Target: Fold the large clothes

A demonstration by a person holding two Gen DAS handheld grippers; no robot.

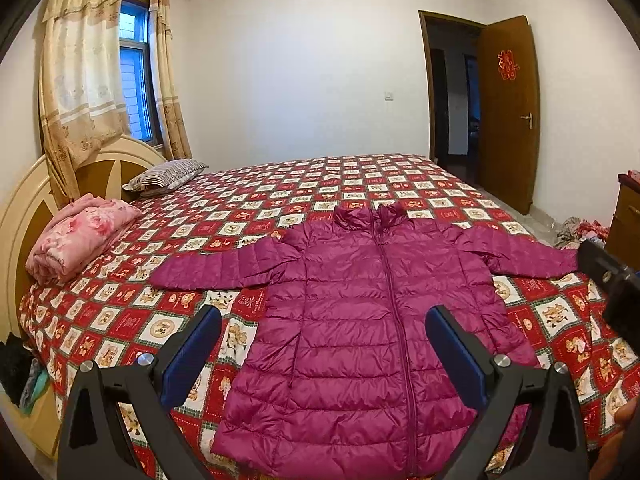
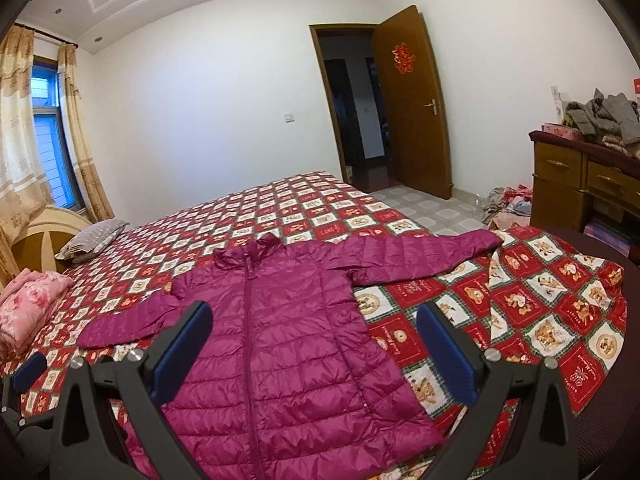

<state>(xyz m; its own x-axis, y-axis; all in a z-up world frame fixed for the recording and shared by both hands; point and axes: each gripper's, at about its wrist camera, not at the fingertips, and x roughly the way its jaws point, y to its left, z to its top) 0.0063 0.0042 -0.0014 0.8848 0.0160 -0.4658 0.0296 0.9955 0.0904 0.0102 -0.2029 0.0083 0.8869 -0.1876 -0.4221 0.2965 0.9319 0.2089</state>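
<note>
Magenta quilted puffer jacket (image 1: 376, 320), spread front-up near the close edge of the bed, zipped to the collar, hem nearest, collar pointing away; both sleeves thrown out sideways, left sleeve (image 1: 216, 270) flat toward the folded pink blanket (image 1: 80, 236), right sleeve (image 2: 424, 258) reaching to the bedspread's turned-back corner.

Probably very light, soft and lofty; shiny shell likely slick, so prone to sliding between pads and to springing back from a crease; no fragility to fear beyond the zip snagging. Best taken at a cuff or at a shoulder seam, where the fabric thins and a pinch can close through a single layer; thick quilted body a poorer hold. Sleeves to fold in across the chest first, judging by the layout; nothing folded yet.

Left gripper (image 1: 322, 354) spread wide, holding nothing, poised above the lower left half of the jacket; right gripper (image 2: 314, 350) likewise spread and unloaded, over the lower right half and the hem.

Beneath, red-and-white teddy-bear patterned bedspread (image 1: 328, 184); striped pillow (image 1: 166, 174) by the headboard; beyond, an open wooden door (image 2: 412, 100).
</note>
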